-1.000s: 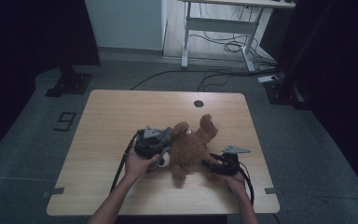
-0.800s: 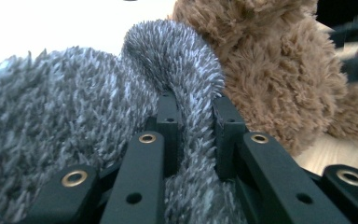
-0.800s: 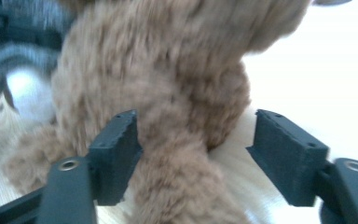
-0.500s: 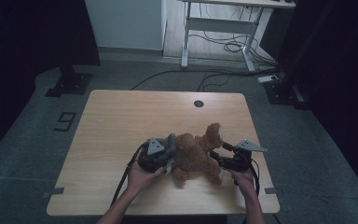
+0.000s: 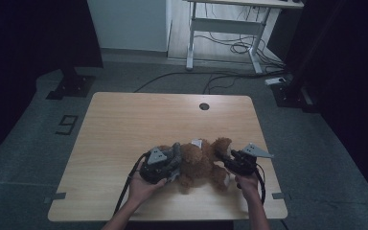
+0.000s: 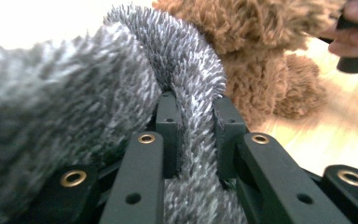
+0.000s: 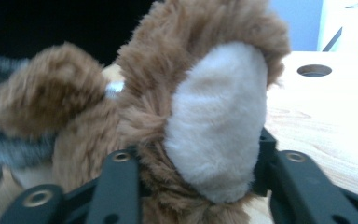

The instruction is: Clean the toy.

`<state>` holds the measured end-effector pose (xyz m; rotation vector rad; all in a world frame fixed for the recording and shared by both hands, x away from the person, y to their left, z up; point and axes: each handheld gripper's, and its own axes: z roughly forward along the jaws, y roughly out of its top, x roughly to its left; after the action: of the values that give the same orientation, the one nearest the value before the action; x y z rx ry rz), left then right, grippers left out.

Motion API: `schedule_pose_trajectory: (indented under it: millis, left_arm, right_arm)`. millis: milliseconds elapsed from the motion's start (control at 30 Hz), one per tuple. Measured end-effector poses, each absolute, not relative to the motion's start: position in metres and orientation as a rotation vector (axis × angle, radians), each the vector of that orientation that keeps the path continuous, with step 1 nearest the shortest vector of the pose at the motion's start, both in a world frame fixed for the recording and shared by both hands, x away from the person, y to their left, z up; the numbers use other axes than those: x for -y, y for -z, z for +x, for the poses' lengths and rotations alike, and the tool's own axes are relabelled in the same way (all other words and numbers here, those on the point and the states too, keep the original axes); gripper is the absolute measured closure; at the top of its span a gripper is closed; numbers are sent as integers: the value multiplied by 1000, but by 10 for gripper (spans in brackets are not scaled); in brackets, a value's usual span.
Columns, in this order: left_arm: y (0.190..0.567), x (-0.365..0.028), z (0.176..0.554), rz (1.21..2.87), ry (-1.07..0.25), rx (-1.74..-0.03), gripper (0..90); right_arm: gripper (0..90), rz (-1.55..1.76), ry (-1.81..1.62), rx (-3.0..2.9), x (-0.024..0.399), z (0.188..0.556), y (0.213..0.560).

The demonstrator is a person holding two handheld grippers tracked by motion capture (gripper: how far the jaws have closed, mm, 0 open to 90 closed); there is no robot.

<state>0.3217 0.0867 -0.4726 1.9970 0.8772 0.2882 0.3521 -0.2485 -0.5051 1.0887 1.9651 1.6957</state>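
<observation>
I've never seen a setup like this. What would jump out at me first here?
A fluffy brown teddy bear lying near the front edge of the pale wooden table, with a person working on it from both sides. The left hand-held gripper is shut on a fold of grey fuzzy fabric. The right hand-held gripper, whose jaws have just been closing, clamps the bear's cream-soled foot.

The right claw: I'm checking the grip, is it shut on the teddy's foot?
Shut on it. The right claw has just been closing, and its jaws press both sides of the teddy's foot.
</observation>
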Motion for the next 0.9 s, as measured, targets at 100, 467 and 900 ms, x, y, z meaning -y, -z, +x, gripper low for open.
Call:
schedule_pose_trajectory:
  millis: [100, 467, 900]
  left_arm:
    - [457, -90, 327, 1969, -268, -882, 748]
    - [410, -80, 373, 1950, -261, -933, 735]
    - [454, -83, 368, 2029, -256, -967, 749]
  right_arm:
    - [628, 1051, -1684, -1988, 251, 349, 511]
    - [634, 1000, -1669, -2012, 255, 345, 516]
    - [633, 1086, -1679, -2075, 258, 349, 521]
